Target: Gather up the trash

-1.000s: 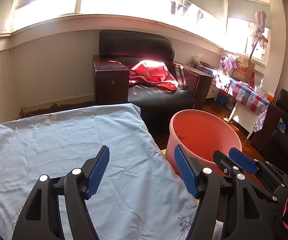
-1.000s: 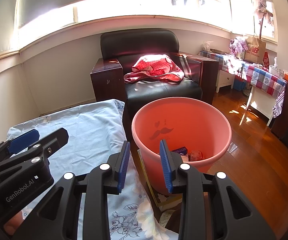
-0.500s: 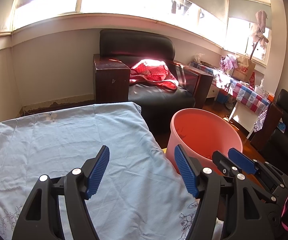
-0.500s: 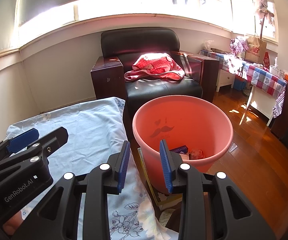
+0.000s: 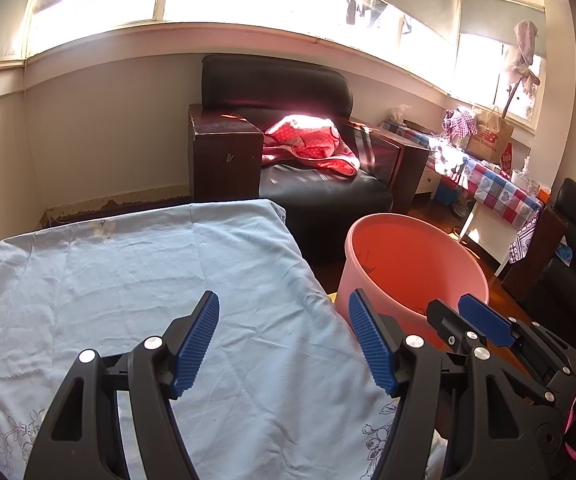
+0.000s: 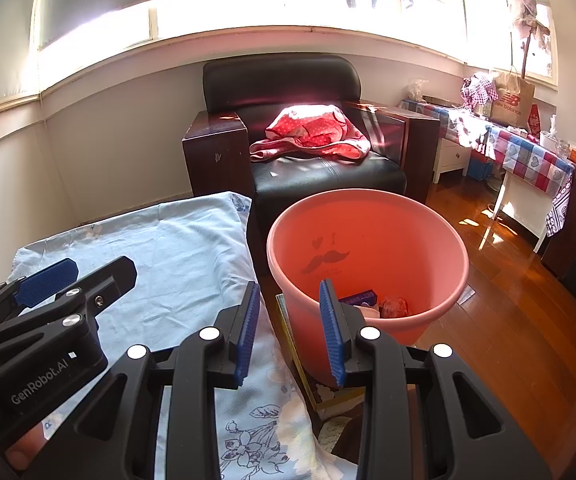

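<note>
**A:** What does the left wrist camera show?

**B:** The left gripper sits at six o'clock, its blue-padded jaws spread wide with nothing between them. Beneath it is a pale blue cloth, wrinkled, with a flower print near its close edge, covering a flat surface. At four o'clock the right gripper pokes in from the side, near the rim of a pink bucket that stands on the floor just beside the cloth's right edge.

**A:** And the right wrist camera?

**B:** The right gripper is at six o'clock, jaws partly apart and gripping nothing; the bucket rim shows through the gap. The pink bucket fills the centre (a moustache and a heart are printed on its inner wall). At its bottom lies the trash: a purple wrapper and something reddish, too small to identify. The left gripper enters at nine o'clock over the pale blue cloth.

**A:** What's behind?

**B:** At twelve o'clock, a black armchair with a red spotted garment on its seat, under bright windows. At two o'clock, a table with a checked cloth. The wooden floor lies at three to four o'clock.
</note>
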Demonstrator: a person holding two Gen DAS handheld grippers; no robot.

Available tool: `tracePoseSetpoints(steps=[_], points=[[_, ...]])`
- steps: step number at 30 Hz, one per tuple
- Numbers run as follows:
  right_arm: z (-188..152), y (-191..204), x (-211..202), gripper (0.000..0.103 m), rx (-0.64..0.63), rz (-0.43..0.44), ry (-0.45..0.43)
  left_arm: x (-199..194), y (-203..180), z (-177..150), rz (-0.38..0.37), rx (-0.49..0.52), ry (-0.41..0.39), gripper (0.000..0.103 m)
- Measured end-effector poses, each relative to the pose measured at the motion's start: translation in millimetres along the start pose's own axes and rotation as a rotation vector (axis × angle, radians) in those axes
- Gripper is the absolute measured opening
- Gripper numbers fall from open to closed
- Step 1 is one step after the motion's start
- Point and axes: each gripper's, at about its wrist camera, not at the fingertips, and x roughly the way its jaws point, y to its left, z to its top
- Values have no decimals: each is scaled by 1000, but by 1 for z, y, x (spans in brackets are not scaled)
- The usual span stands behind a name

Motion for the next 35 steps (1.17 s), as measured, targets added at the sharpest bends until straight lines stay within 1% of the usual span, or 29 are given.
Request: tracePoseSetpoints(steps=[19,24,35], points=[[-1,2,1,32,-5,-1,1,1,4,-1,3,-7,8,66],[-1,3,1,32,-7,-2,2,0,4,-1,9,-11,-2,66],[0,6,1,32,-21,3,5,0,8,-1,13,-26,12,66]])
